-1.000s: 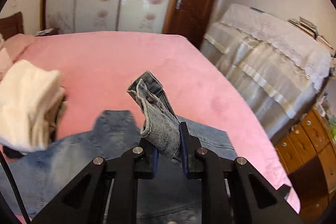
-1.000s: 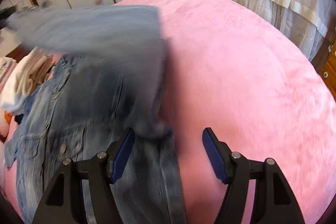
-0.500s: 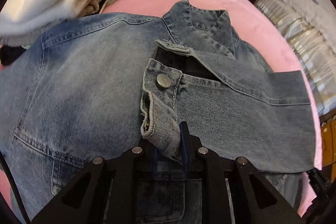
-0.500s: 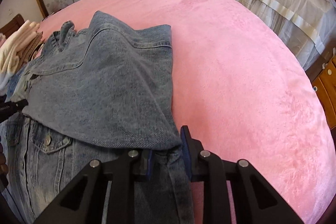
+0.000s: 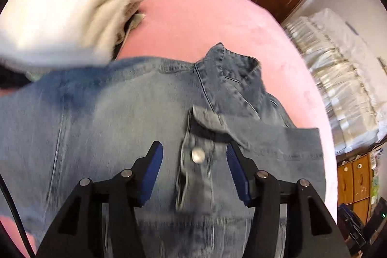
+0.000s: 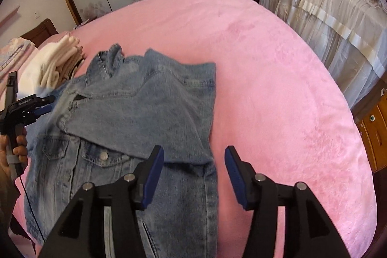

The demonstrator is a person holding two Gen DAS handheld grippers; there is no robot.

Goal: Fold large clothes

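Note:
A blue denim jacket [image 6: 135,113] lies front-up on the pink bed [image 6: 278,88], its right sleeve folded across the chest. In the left wrist view the jacket [image 5: 108,132] fills the middle, with the sleeve cuff and its metal button [image 5: 197,158] lying flat. My left gripper [image 5: 194,169] is open and empty just above that cuff; it also shows in the right wrist view [image 6: 42,104] at the jacket's left side. My right gripper [image 6: 193,173] is open and empty over the jacket's right edge, below the sleeve fold.
A stack of folded white and beige clothes [image 6: 55,64] sits on the bed by the jacket's left shoulder, also in the left wrist view [image 5: 67,13]. A lace-covered piece of furniture [image 6: 326,11] and wooden drawers [image 6: 372,129] stand right of the bed.
Both grippers have opened and let go of the denim. The sleeve cuff now lies flat on the jacket's chest. Both grippers have drawn back a little.

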